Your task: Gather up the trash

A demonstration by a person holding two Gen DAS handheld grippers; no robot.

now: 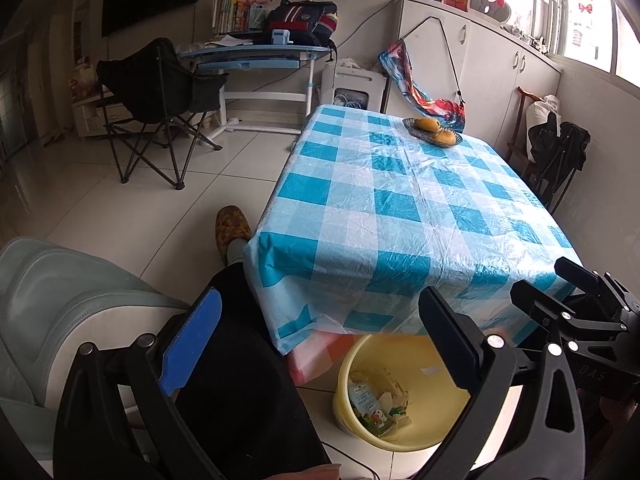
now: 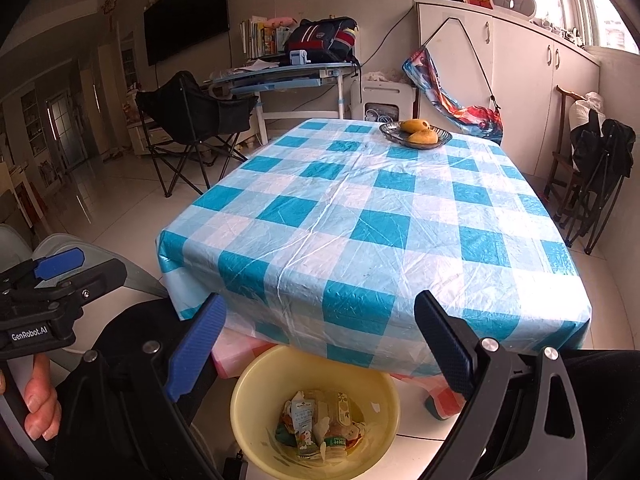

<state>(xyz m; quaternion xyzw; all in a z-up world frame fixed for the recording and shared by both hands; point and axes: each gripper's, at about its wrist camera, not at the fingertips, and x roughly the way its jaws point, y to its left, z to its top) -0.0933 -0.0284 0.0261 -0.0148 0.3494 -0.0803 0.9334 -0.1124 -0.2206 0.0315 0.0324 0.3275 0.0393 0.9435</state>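
Both grippers are hanging over the yellow bin (image 2: 316, 412) on the floor, just under the near edge of the counter (image 2: 372, 232). The trash (image 2: 316, 426), cartons and wrappers, is piled in the bin's bottom, below and between the right gripper (image 2: 320, 360) fingers. Left gripper (image 1: 320, 352) and right alike: fingers spread wide, nothing in them.
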